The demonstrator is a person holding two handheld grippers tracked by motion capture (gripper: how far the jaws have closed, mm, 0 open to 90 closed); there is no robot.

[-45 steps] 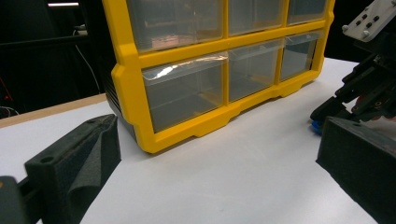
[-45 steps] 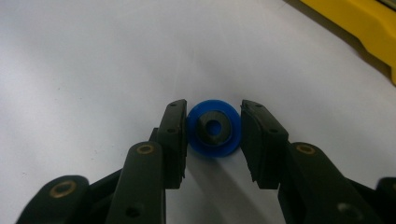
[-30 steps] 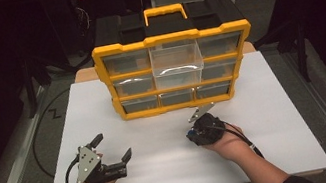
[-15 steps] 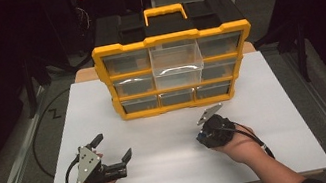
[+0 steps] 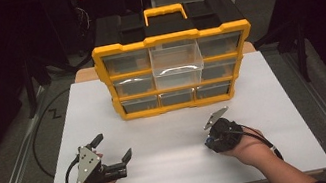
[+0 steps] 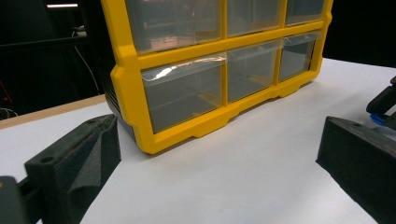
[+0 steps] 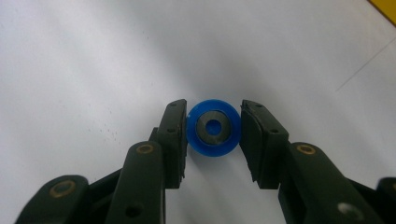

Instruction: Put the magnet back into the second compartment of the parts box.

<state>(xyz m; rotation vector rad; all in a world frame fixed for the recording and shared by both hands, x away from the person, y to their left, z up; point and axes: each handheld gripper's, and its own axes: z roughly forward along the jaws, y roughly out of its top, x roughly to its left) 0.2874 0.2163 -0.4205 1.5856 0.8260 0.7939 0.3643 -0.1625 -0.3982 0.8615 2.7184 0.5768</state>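
1. Organiser (image 5: 175, 69) stands at the back of the white bench (image 5: 165, 172), middle drawer (image 5: 176, 63) pulled out
2. Left gripper (image 5: 110, 149) rests w/ fingers spread, empty
3. Right gripper (image 7: 214, 135) fingers pinch the blue ring (image 7: 214, 127) by its rim; looks light, stiff, slick, so grip across the rim
4. Vs a sec ago: right hand moved right and nearer the front edge, away from organiser
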